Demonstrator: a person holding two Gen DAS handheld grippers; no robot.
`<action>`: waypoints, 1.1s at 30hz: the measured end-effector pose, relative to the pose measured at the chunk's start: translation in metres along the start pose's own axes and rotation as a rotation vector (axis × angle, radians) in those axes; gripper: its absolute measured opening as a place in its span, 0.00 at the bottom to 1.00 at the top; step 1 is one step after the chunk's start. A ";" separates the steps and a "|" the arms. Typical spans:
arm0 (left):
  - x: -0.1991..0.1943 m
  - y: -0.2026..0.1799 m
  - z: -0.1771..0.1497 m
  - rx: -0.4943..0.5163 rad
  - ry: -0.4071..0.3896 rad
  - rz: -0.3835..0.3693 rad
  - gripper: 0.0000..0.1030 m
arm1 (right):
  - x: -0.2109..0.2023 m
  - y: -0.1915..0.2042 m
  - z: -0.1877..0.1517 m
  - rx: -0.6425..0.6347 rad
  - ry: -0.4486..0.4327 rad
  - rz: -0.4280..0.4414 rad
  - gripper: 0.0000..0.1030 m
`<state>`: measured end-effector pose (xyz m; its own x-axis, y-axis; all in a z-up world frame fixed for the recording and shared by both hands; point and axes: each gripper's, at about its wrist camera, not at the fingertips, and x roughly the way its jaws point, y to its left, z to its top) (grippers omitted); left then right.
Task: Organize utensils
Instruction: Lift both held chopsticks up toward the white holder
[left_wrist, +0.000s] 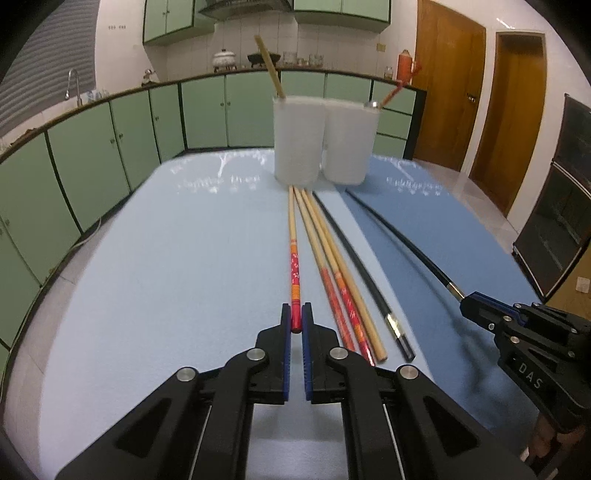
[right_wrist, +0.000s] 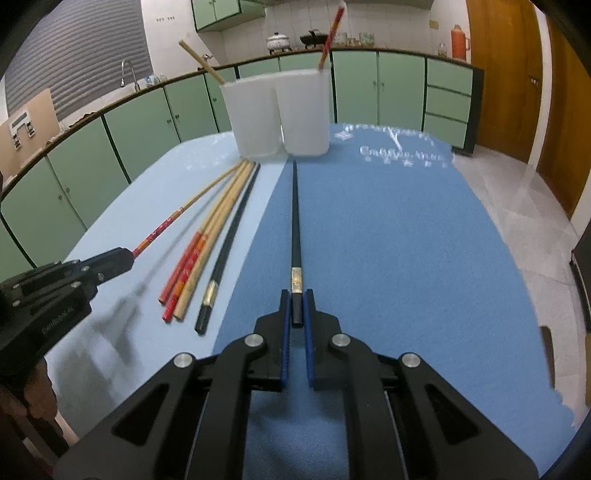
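1. The left claw (left_wrist: 296, 320) is squeezed tight on the end of a red stick (left_wrist: 294, 269), so it can lift it.
2. Four more sticks (left_wrist: 334, 280) lie side by side on the table (left_wrist: 147, 258), tips by the cups (left_wrist: 319, 140).
3. The right claw (right_wrist: 297, 306) pinches a black stick (right_wrist: 295, 221) by its end.
4. Each cup already holds a stick, so these likely go in too.
5. The right claw's side reads "DAS". The mat's writing is too blurry to read.
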<state>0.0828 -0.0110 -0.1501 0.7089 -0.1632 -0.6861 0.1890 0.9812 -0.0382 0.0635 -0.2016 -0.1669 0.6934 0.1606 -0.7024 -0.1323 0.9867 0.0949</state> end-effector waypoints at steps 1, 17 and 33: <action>-0.005 0.000 0.004 0.001 -0.014 0.000 0.05 | -0.004 0.000 0.003 -0.005 -0.010 0.000 0.06; -0.073 0.001 0.077 0.021 -0.247 -0.021 0.05 | -0.075 -0.008 0.075 -0.004 -0.187 0.049 0.06; -0.094 0.001 0.138 0.071 -0.327 -0.071 0.05 | -0.092 -0.018 0.167 -0.018 -0.187 0.127 0.06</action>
<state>0.1105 -0.0089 0.0144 0.8708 -0.2659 -0.4135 0.2838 0.9587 -0.0190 0.1199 -0.2297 0.0138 0.7897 0.2872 -0.5421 -0.2382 0.9579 0.1605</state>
